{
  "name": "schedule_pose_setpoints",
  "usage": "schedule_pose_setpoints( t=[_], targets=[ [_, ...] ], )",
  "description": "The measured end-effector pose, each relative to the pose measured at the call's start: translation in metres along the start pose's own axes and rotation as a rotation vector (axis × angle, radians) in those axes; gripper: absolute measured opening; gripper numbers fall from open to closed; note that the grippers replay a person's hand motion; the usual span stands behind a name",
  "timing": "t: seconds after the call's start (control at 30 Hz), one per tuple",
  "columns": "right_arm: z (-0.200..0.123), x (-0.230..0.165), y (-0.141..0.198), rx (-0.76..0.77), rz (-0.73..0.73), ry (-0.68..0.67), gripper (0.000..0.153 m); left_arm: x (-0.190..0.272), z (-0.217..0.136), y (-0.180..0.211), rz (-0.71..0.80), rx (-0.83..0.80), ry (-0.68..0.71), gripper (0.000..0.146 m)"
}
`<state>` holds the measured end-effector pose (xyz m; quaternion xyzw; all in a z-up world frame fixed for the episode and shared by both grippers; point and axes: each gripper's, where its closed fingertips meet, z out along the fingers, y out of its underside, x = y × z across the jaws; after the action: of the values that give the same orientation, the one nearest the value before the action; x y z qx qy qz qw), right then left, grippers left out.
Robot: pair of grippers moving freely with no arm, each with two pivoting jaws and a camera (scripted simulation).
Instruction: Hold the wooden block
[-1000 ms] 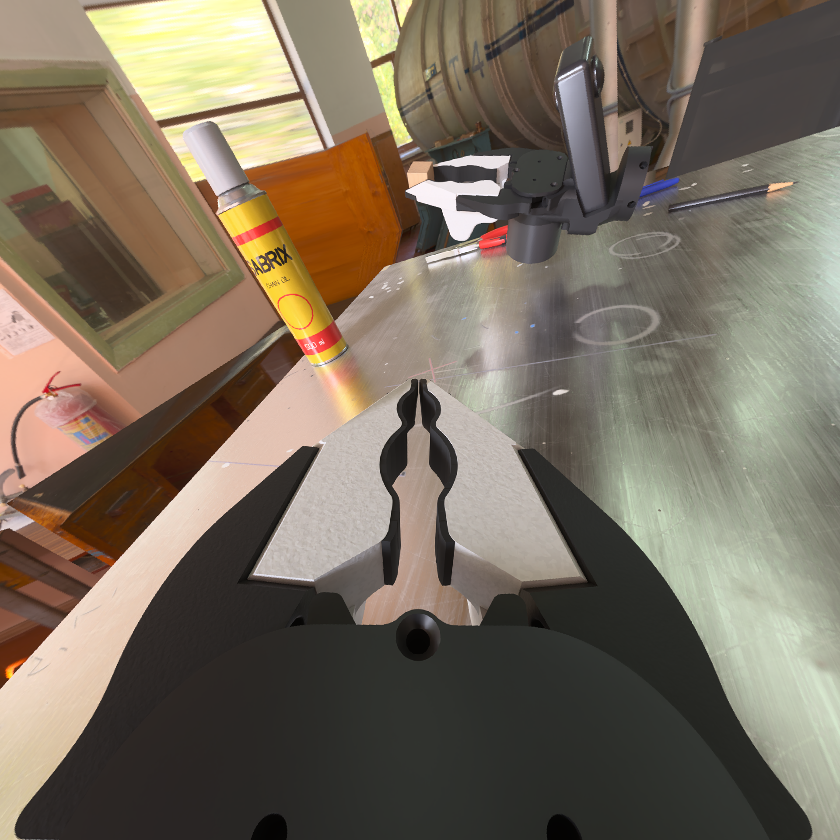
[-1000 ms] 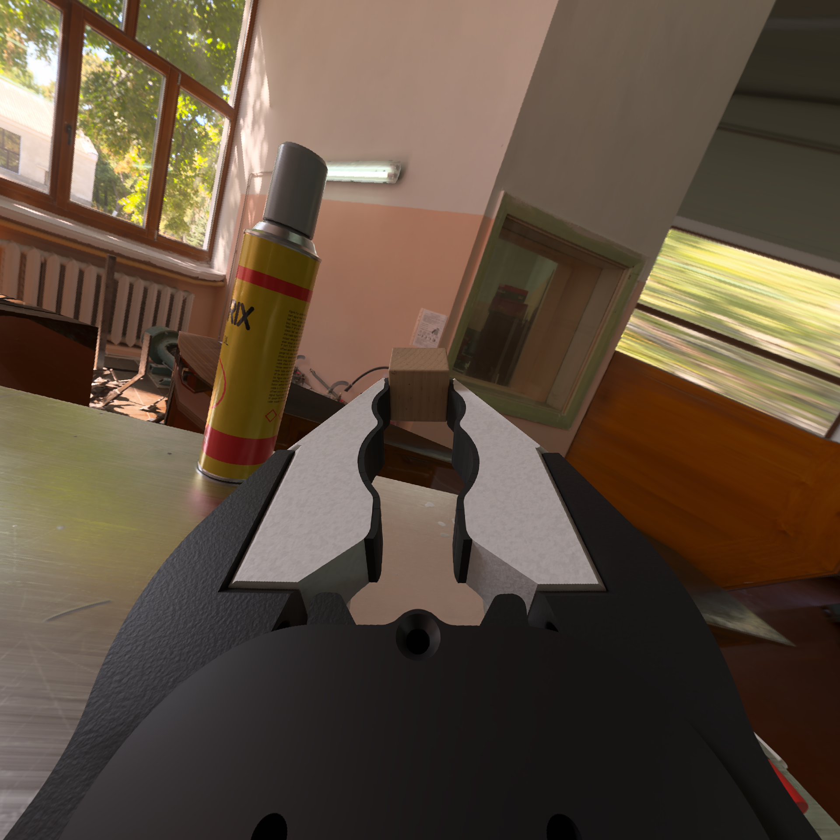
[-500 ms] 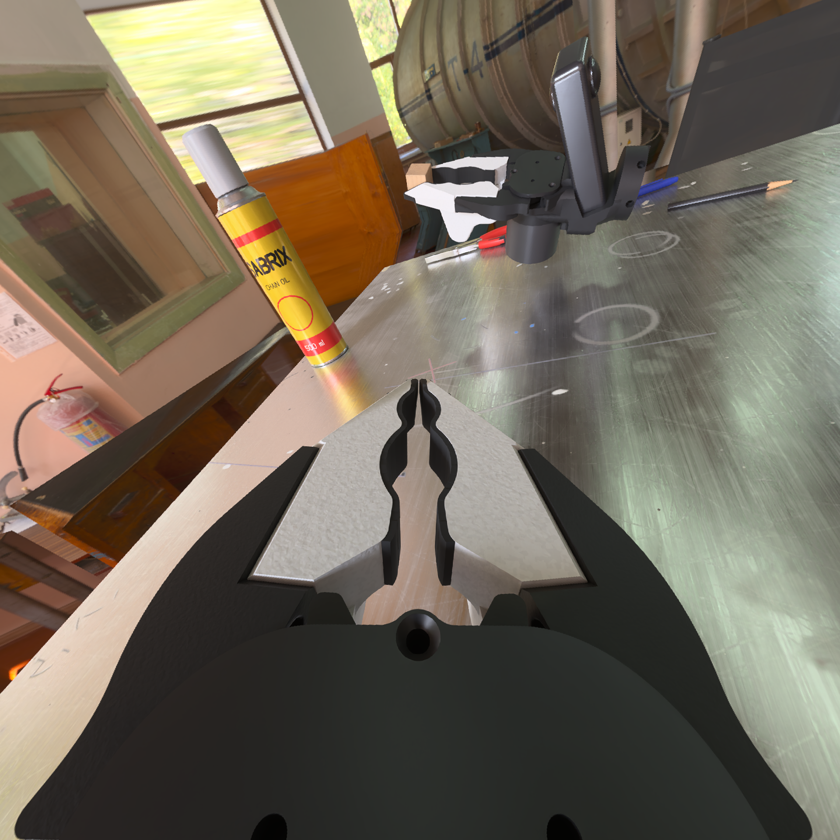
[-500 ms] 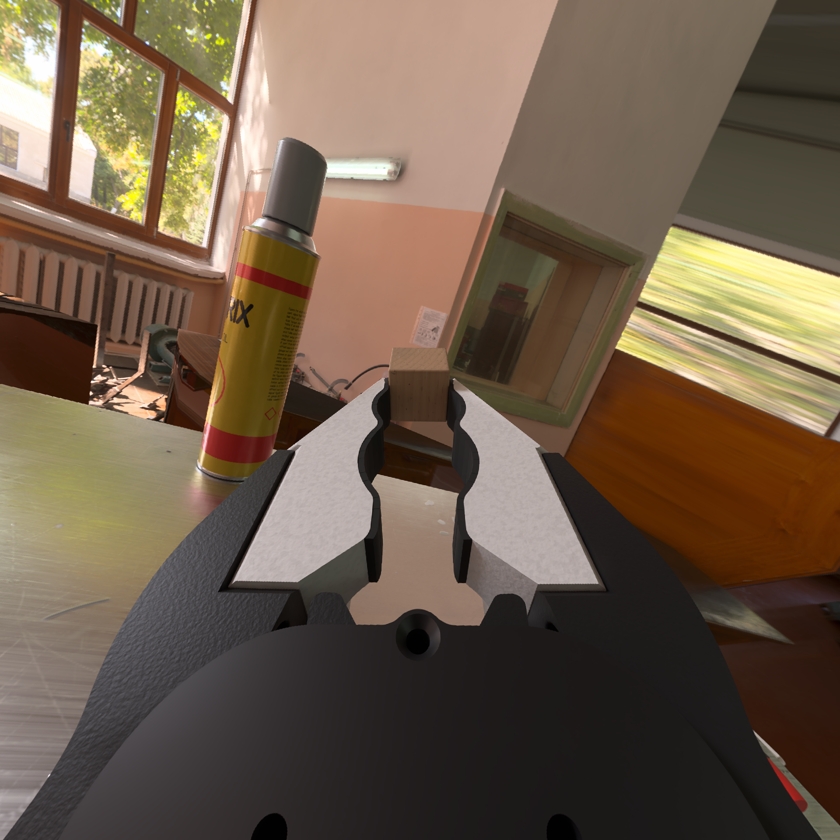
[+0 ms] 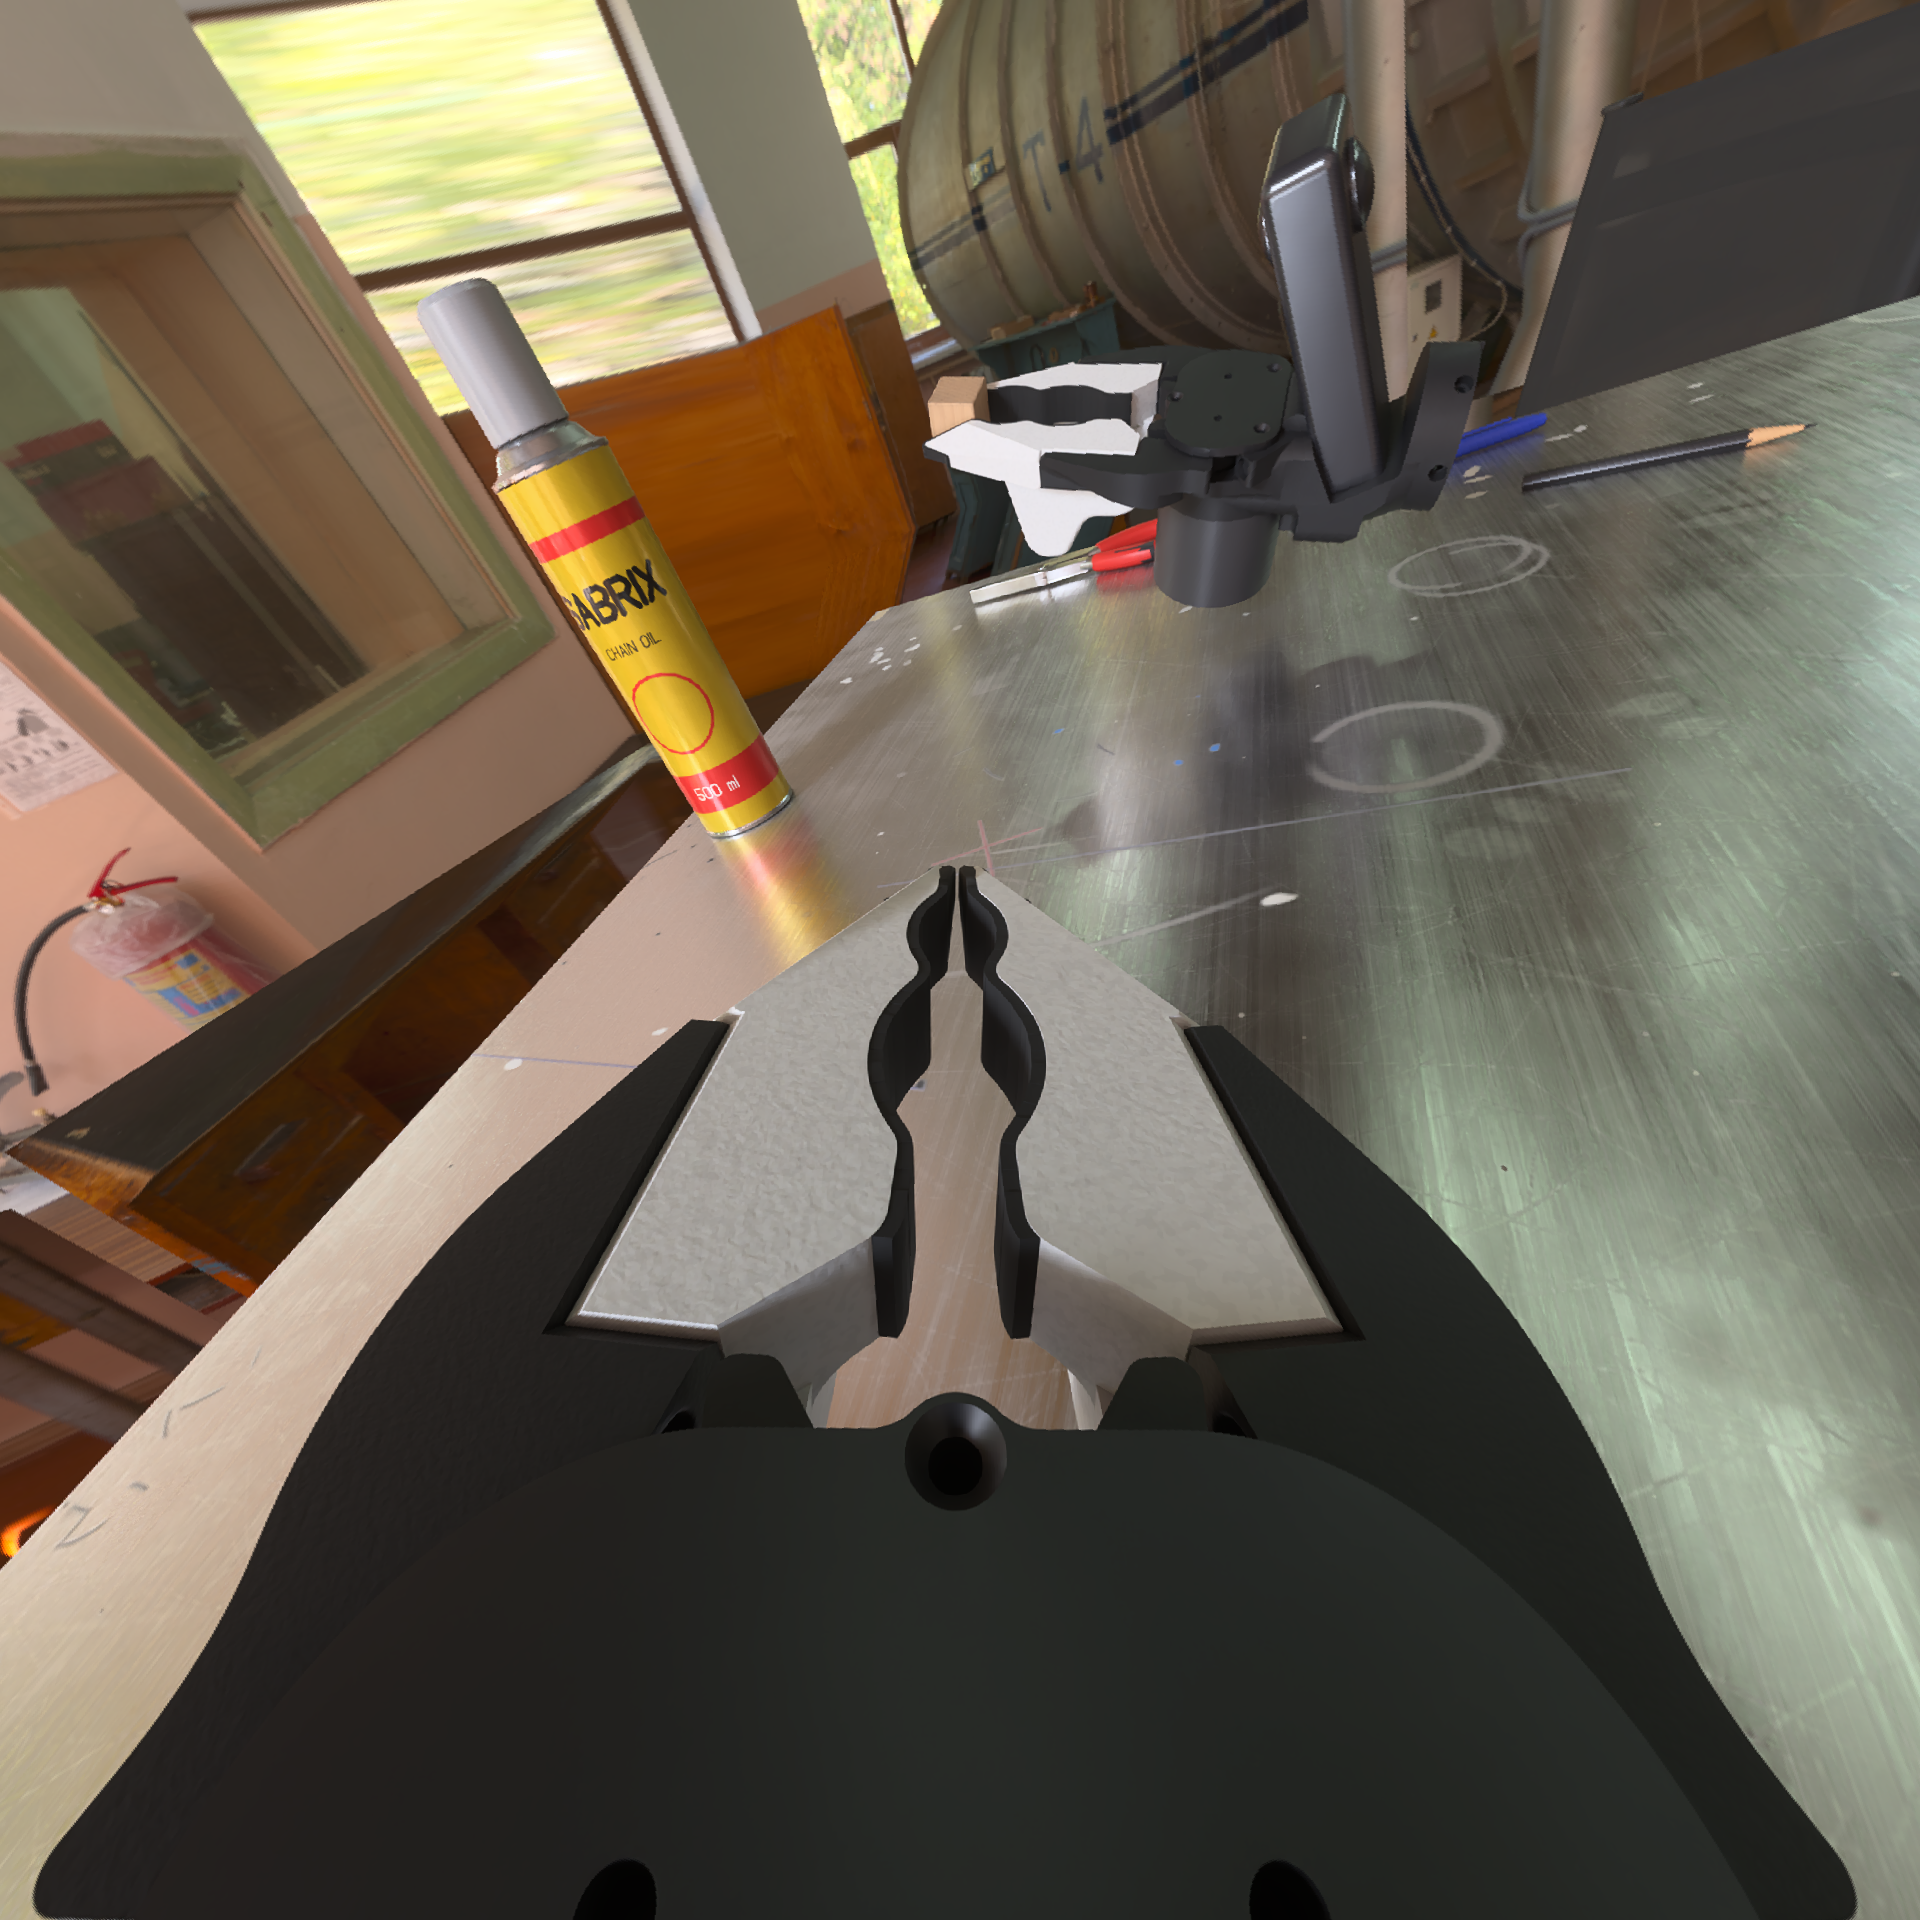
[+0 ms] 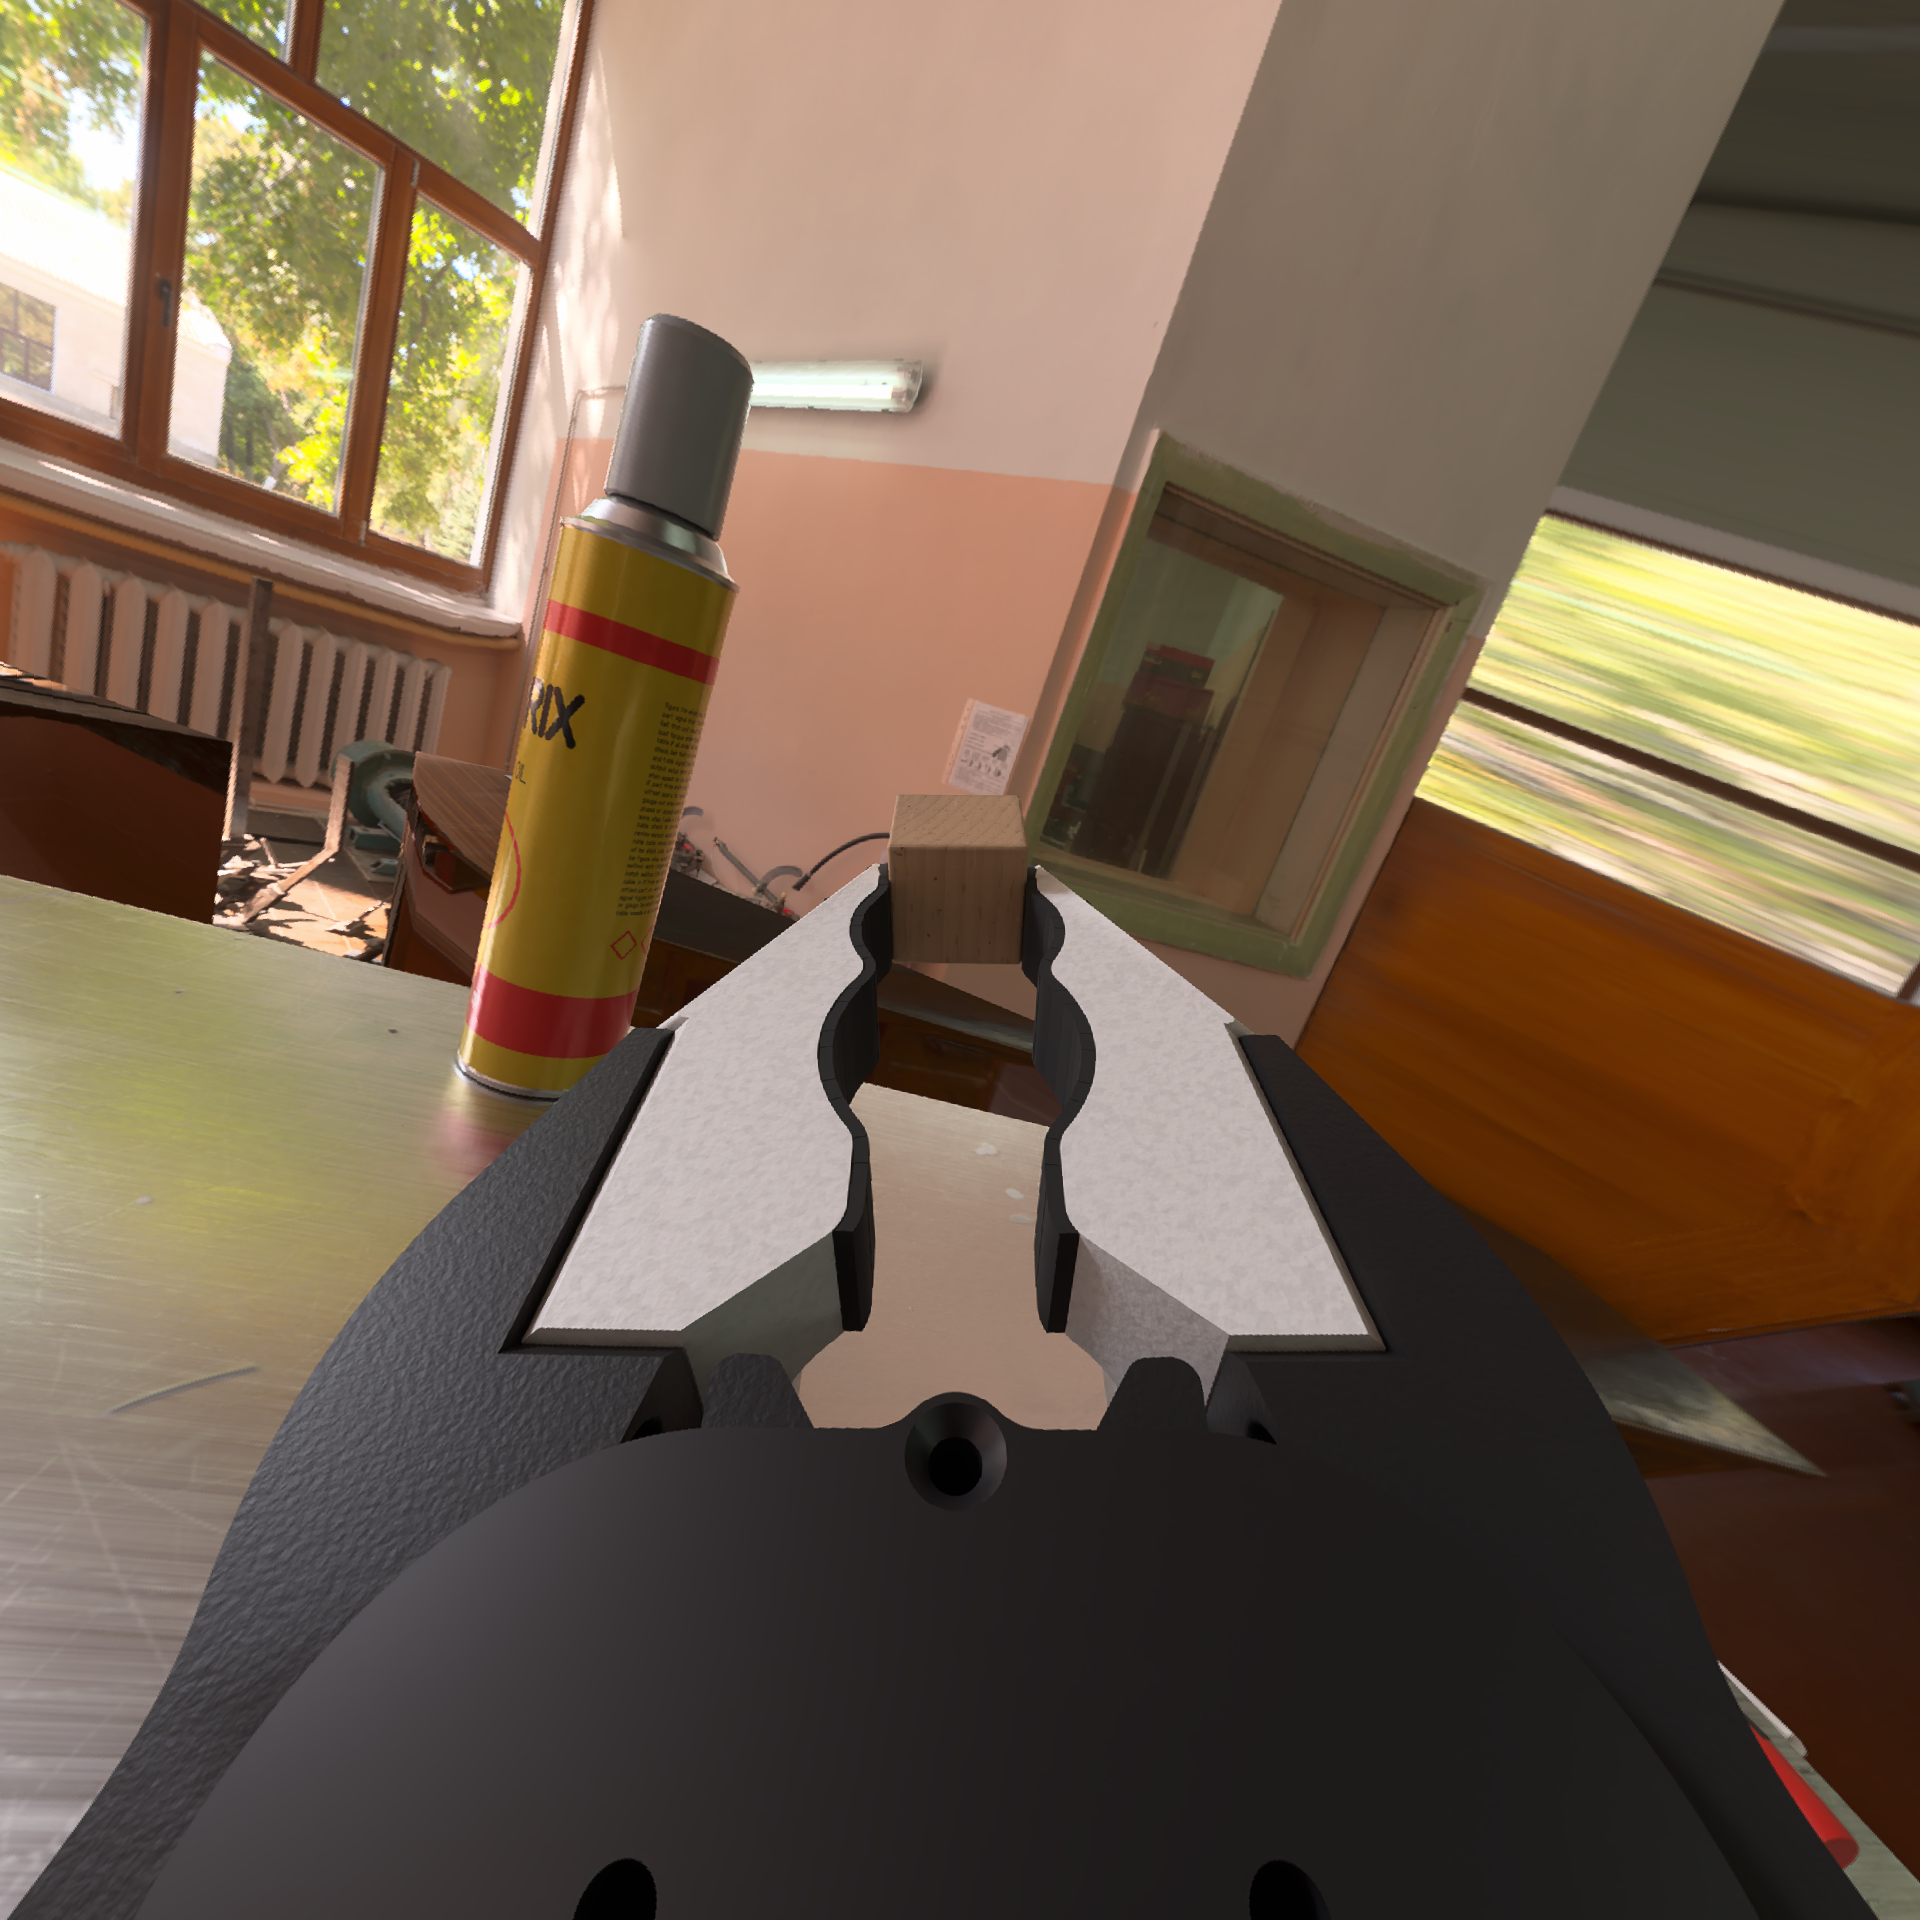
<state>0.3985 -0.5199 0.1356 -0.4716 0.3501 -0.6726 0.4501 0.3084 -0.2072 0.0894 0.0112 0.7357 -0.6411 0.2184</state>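
A small wooden block (image 6: 956, 891) is pinched between the tips of my right gripper (image 6: 956, 899), which holds it in the air above the table's far edge. In the left wrist view the right gripper (image 5: 961, 421) shows farther off, raised over the table, with the block (image 5: 956, 403) at its tips. My left gripper (image 5: 957, 881) is shut and empty, low over the metal table (image 5: 1455, 1039).
A tall yellow spray can (image 5: 634, 623) with a grey cap stands near the table's edge; it also shows in the right wrist view (image 6: 613, 769). Red-handled pliers (image 5: 1081, 561), a blue pen (image 5: 1496, 431) and a pencil (image 5: 1662, 452) lie at the far side.
The right gripper with the block has risen very slightly. The left gripper has not moved.
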Motion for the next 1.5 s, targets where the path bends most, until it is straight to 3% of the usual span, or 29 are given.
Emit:
schedule_pose_setpoints(
  t=[0.43,1.5],
  targets=[
    [-0.005,0.012,-0.007,0.023,0.031,0.052,0.024,-0.001,0.000,0.000,-0.003,0.001,-0.002,0.000],
    [-0.002,0.007,-0.002,0.006,0.031,0.029,0.024,-0.001,0.000,0.001,-0.005,0.001,0.003,0.000]
  ],
)
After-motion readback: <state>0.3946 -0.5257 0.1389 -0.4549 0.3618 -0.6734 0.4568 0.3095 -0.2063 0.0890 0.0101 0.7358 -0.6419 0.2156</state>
